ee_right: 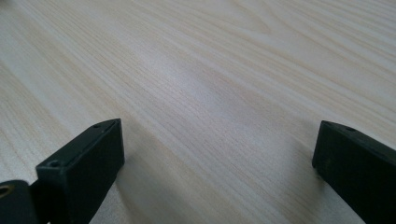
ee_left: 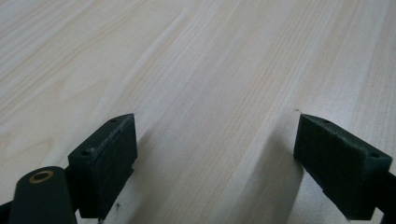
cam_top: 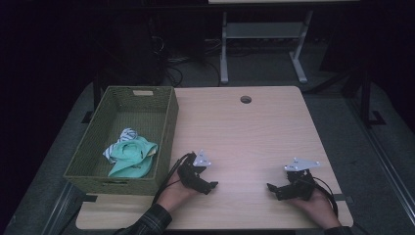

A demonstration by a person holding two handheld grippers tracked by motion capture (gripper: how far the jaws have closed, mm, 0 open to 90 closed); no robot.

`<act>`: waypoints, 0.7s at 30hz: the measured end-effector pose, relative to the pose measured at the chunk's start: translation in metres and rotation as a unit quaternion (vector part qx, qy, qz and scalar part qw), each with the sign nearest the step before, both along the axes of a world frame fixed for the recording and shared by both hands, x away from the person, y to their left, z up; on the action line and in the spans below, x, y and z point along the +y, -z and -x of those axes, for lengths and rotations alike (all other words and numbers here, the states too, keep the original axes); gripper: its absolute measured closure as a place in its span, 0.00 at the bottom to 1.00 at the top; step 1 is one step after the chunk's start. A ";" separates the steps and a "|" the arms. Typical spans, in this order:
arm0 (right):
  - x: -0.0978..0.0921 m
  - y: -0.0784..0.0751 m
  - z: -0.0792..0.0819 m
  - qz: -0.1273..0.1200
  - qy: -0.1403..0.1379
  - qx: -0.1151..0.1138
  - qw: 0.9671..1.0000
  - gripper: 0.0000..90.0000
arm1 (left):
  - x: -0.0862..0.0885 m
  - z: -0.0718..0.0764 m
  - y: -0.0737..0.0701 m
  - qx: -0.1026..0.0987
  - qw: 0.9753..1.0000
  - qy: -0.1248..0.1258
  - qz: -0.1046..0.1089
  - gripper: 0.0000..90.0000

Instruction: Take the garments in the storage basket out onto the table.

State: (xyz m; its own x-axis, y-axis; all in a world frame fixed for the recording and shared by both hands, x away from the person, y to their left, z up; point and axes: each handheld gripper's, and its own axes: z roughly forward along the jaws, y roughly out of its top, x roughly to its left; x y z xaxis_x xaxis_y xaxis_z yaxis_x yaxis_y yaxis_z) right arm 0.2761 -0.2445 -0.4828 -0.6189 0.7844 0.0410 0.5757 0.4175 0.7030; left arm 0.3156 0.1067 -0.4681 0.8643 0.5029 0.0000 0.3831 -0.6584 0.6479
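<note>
Mint-green cloth (cam_top: 131,155) is already sitting bundled in the woven basket (cam_top: 166,128) at 9 o'clock on the desk (cam_top: 254,132). Left claw (cam_top: 211,186) and right claw (cam_top: 272,189) are resting near 6 o'clock, both spread apart and gripping nothing, so tidying's looking basically done.

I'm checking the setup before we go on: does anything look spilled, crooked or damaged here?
Nothing stands out. The green basket sits upright at the table's left edge with crumpled cloths inside, and the left gripper and right gripper rest open on bare wood.
</note>
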 end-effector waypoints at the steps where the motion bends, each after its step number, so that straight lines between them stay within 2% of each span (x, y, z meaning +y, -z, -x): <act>1: 0.000 0.000 0.000 0.000 0.000 0.000 1.000 0.02 | 0.002 -0.001 -0.002 -0.001 1.000 -0.003 0.009 0.14; 5: 0.000 0.000 0.000 -0.001 0.000 0.000 1.000 0.02 | 0.003 -0.001 -0.004 -0.002 1.000 -0.005 0.015 0.14; 13: 0.000 0.000 0.000 -0.001 0.001 0.001 1.000 0.02 | 0.003 -0.002 -0.009 0.006 1.000 -0.006 0.029 0.15; 21: 0.000 0.000 0.000 -0.001 0.000 0.001 1.000 0.02 | 0.004 -0.006 -0.014 0.022 0.999 -0.013 0.040 0.15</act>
